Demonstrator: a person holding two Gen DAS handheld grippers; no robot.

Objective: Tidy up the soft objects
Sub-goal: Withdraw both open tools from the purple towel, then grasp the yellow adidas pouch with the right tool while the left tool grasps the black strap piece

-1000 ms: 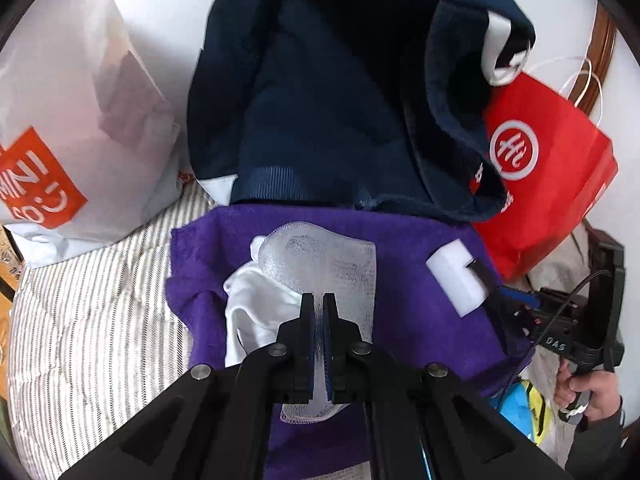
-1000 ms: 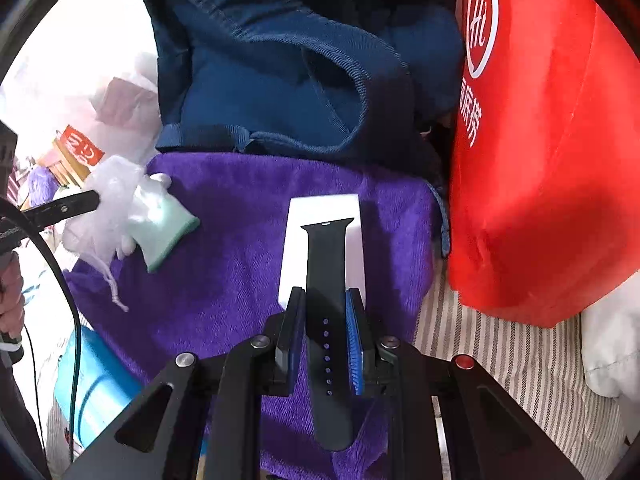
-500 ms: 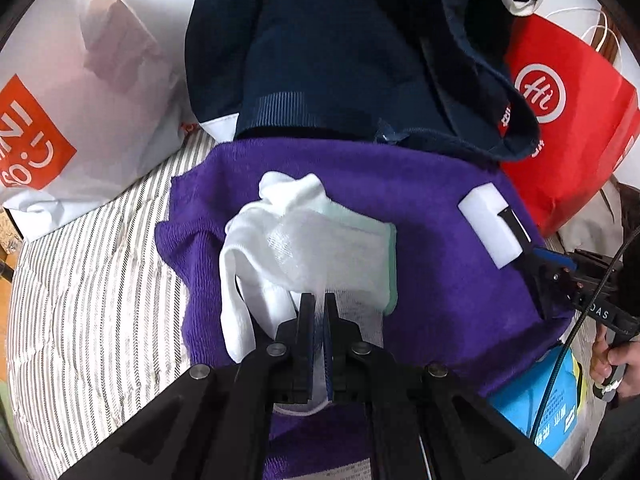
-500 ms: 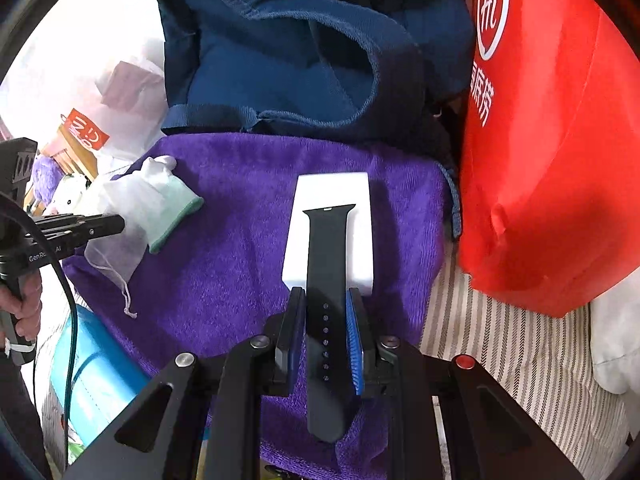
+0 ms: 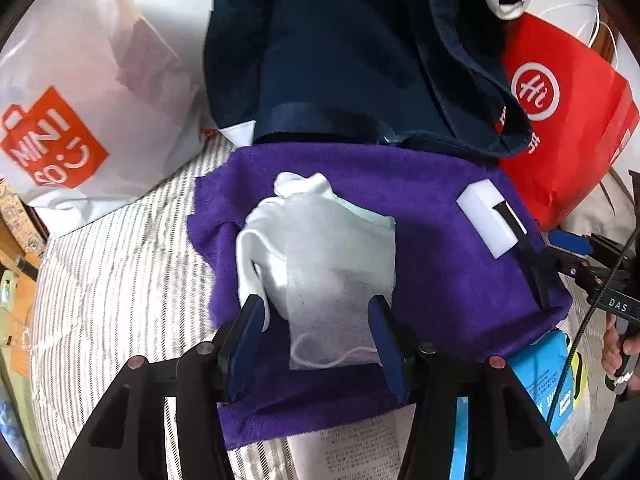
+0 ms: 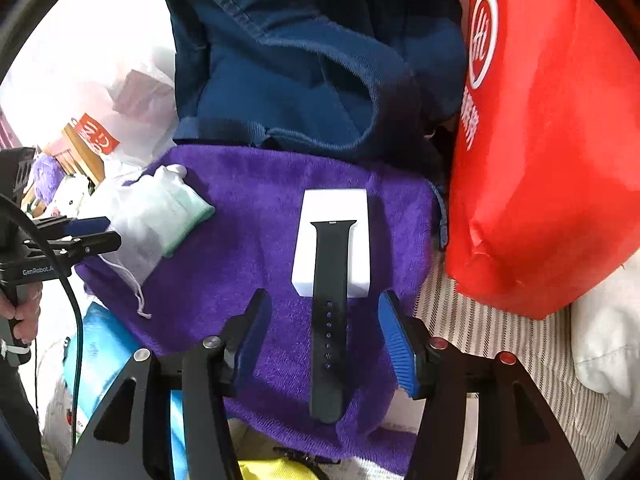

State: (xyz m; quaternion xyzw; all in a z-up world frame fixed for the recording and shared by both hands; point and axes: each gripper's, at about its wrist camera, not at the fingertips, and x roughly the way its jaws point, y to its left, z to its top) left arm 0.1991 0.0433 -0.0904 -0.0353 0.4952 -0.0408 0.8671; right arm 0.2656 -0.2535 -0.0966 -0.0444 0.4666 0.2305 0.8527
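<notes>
Two handheld grippers hover over a purple towel spread on a striped bedsheet, both w/ jaws spread wide and holding nothing. Left gripper straddles a white mesh drawstring pouch stuffed w/ white cloth; the pouch lies on the towel's left part, its drawstring end between the blue pads, which sit just beside it; whether they touch it can't be told. Right gripper brackets a black watch strap, apart from it on both sides. The strap lies lengthwise, far end resting on a white box atop the towel, near end reaching the towel's front edge. Behind the towel: a navy sweatshirt, heaped, touching the towel's far edge. At right, a red shopping bag stands just beside the towel; at left, a white Miniso bag. A light-blue packet pokes out from under the towel's front right corner in the left wrist view.
</notes>
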